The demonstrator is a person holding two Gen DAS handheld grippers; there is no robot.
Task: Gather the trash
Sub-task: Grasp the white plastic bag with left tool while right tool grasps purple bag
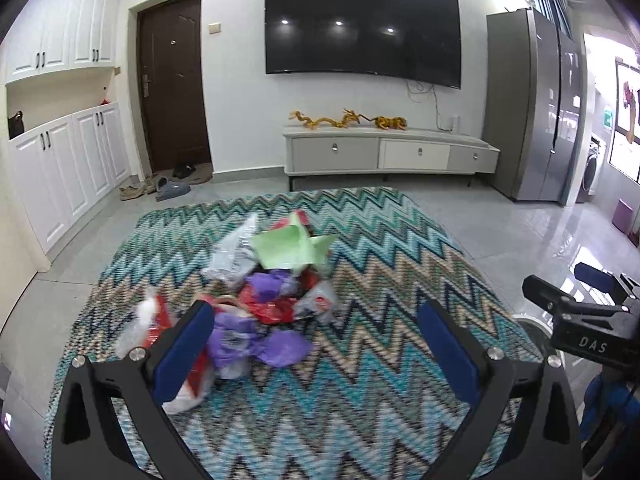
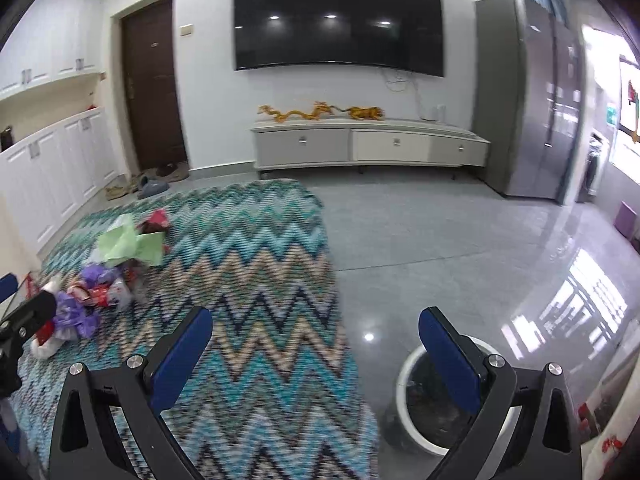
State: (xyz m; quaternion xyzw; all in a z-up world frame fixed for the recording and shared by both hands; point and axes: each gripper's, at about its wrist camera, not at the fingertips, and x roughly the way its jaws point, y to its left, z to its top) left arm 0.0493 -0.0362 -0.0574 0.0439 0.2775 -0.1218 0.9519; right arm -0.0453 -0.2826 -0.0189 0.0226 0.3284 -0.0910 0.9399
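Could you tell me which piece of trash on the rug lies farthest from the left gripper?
The light green paper, at the pile's far end, beyond the purple wrappers.

Woven rug (image 1: 360, 380); glossy tile floor (image 2: 460, 248); crinkled plastic wrappers (image 1: 272, 304).

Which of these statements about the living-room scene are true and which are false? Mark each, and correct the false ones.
1. The trash pile lies on the zigzag rug. True.
2. The left gripper is shut on a purple wrapper. False: its jaws stand open and hold nothing.
3. The white bin stands on the bare floor beside the rug. True.
4. The right gripper holds the green paper. False: it is open and empty; the paper lies on the pile.
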